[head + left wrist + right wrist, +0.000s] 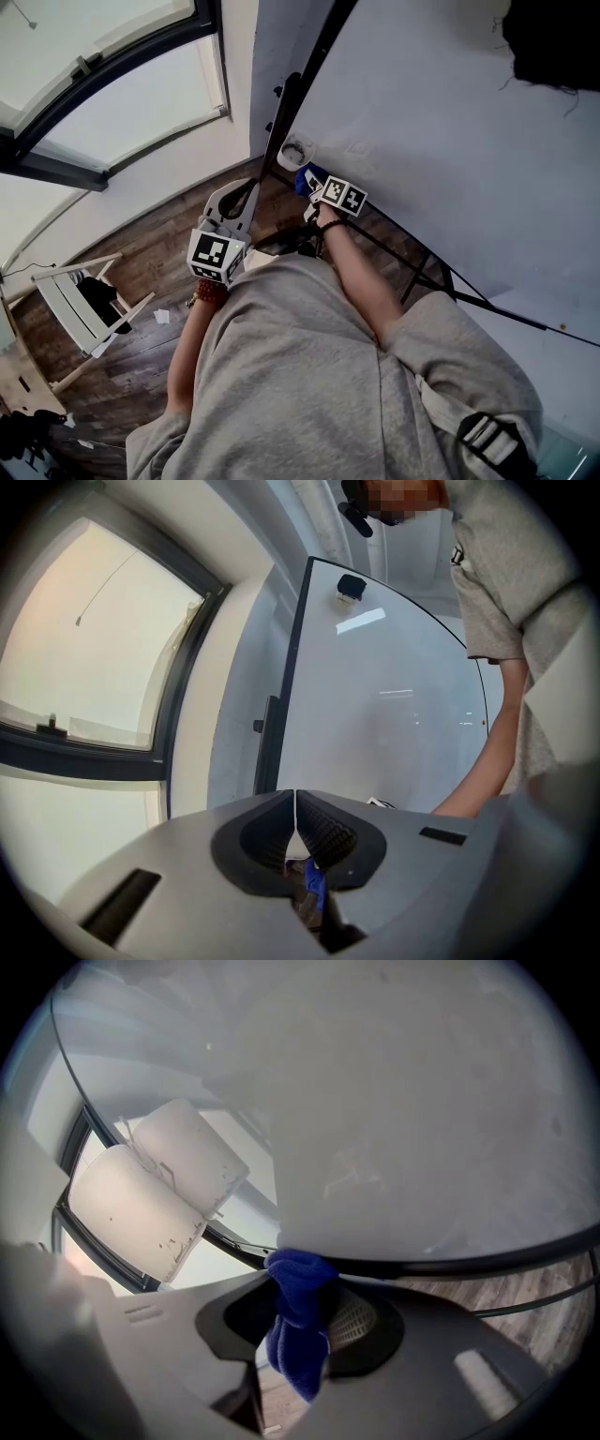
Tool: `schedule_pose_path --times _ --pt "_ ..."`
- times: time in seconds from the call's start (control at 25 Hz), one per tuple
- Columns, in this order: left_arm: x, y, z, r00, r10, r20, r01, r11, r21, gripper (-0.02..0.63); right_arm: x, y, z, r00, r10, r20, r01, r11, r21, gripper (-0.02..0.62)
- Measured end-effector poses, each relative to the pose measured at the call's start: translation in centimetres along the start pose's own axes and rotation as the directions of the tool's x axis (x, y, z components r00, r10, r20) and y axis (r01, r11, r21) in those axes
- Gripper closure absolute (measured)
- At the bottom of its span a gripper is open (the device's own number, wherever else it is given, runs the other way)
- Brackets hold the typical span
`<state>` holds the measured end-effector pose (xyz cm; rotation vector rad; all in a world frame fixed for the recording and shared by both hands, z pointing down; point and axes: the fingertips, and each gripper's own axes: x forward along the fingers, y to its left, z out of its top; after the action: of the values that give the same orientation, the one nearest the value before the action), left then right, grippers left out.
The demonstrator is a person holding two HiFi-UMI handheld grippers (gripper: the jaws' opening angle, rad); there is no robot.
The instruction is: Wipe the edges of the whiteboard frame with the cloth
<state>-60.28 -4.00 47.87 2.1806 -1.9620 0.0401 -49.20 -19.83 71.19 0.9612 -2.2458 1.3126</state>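
The right claw (302, 1290) is clenched on a blue cloth (296, 1335). The cloth is bunched between its jaws, hangs below them, and its upper fold is pressed against the dark frame (450, 1265) of the whiteboard (403, 1101) directly ahead of the jaw tips. In the head view the right claw (307, 184) sits at the lower corner of the whiteboard (450, 141), and only a small part of the cloth (306, 177) shows beyond its marker cube. The left claw (295, 810) is clenched with its tips together and nothing between them. A blue scrap shows through the gap behind the tips, but it cannot be confirmed as the cloth. In the head view the left claw (249, 186) is just beside the right claw, on its window side, near the upright edge of the frame (314, 66). A black object (553, 37) on the board far ahead of the claws is cut off by the picture edge. The person's grey top hides the floor below both claws. A white chair (80, 300) stands well behind the left claw.
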Motion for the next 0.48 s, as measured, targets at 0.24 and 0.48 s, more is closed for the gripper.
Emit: schedule_pose_path --times 0.24,0.48 --pt "0.0 1.2 0.2 1.000 0.011 0.003 -0.011 1.000 0.000 0.591 0.7 0.6 0.0 1.000 0.002 -0.006 -0.002 1.000 0.001 0.457" --pt "0.1 1.4 0.2 1.000 -0.004 -0.004 0.004 1.000 -0.003 0.591 1.3 1.2 -0.1 1.000 0.009 -0.012 -0.009 1.000 -0.002 0.457"
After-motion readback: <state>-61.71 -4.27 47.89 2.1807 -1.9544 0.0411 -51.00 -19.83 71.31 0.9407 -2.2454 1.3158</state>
